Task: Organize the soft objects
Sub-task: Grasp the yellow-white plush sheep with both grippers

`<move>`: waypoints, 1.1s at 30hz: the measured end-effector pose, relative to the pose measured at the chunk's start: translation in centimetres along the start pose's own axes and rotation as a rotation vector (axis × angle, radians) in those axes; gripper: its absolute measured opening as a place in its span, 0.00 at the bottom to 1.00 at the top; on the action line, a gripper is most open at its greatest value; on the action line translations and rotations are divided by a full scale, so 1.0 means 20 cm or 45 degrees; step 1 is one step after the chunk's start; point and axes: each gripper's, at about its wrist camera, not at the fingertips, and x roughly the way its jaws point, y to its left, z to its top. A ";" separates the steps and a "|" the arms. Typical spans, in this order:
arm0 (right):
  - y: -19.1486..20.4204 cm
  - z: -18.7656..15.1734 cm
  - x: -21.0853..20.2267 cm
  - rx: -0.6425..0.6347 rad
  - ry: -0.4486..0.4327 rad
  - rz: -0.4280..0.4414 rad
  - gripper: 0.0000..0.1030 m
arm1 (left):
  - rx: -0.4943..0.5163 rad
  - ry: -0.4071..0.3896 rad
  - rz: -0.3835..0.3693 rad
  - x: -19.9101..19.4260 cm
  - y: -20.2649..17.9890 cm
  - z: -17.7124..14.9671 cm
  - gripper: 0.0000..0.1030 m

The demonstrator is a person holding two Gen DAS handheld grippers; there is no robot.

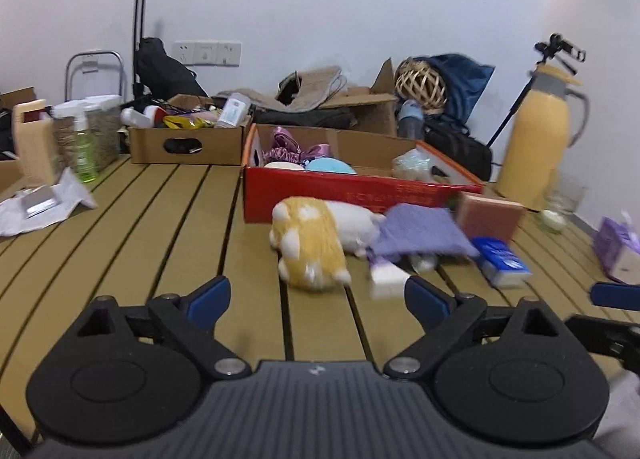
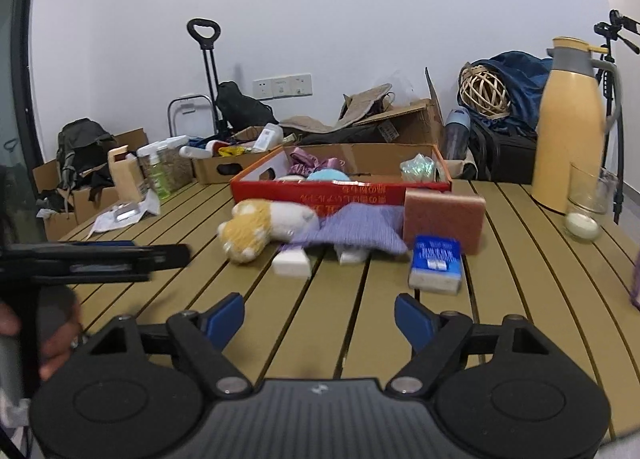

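A yellow and white plush toy (image 1: 316,243) (image 2: 264,227) lies on the slatted table in front of a red cardboard box (image 1: 360,195) (image 2: 344,191) that holds several soft items. A purple cloth (image 1: 420,233) (image 2: 360,229) lies beside the plush, over a white object (image 2: 292,263). A pink sponge block (image 1: 490,215) (image 2: 444,217) and a blue tissue pack (image 1: 504,261) (image 2: 436,263) sit to the right. My left gripper (image 1: 318,293) is open and empty, just short of the plush. My right gripper (image 2: 320,311) is open and empty, short of the tissue pack.
A yellow thermos jug (image 1: 536,135) (image 2: 570,127) and a glass (image 2: 586,199) stand at the right. A brown box of clutter (image 1: 188,135) and a spray bottle (image 1: 84,147) stand at the back left. Crumpled paper (image 1: 40,207) lies at left. A purple pack (image 1: 616,247) sits far right.
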 end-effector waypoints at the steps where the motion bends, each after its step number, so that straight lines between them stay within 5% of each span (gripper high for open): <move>1: -0.01 0.02 0.04 -0.001 0.004 0.001 0.79 | 0.001 0.013 0.012 0.07 0.00 0.02 0.88; 7: -0.04 0.11 0.30 -0.013 0.021 0.007 0.78 | -0.054 0.069 -0.015 0.38 0.03 0.07 0.83; 9: -0.05 0.12 0.37 0.007 0.025 0.011 0.77 | -0.049 0.082 -0.046 0.42 0.04 0.05 0.68; 10: -0.06 0.11 0.40 0.021 0.026 0.018 0.76 | -0.046 0.107 -0.057 0.45 0.05 0.04 0.51; 18: -0.07 0.03 0.49 0.082 0.031 0.067 0.74 | -0.169 -0.006 -0.016 0.27 0.24 0.02 0.45; 24: -0.10 0.05 0.36 0.103 -0.047 0.036 0.74 | -0.133 -0.072 -0.267 0.01 0.11 -0.05 0.43; 30: -0.12 -0.04 0.23 0.154 0.005 0.060 0.74 | -0.084 0.108 -0.303 -0.05 -0.08 -0.23 0.45; 33: -0.12 -0.12 0.22 0.168 0.058 0.071 0.71 | -0.004 0.071 -0.231 -0.08 -0.15 -0.28 0.46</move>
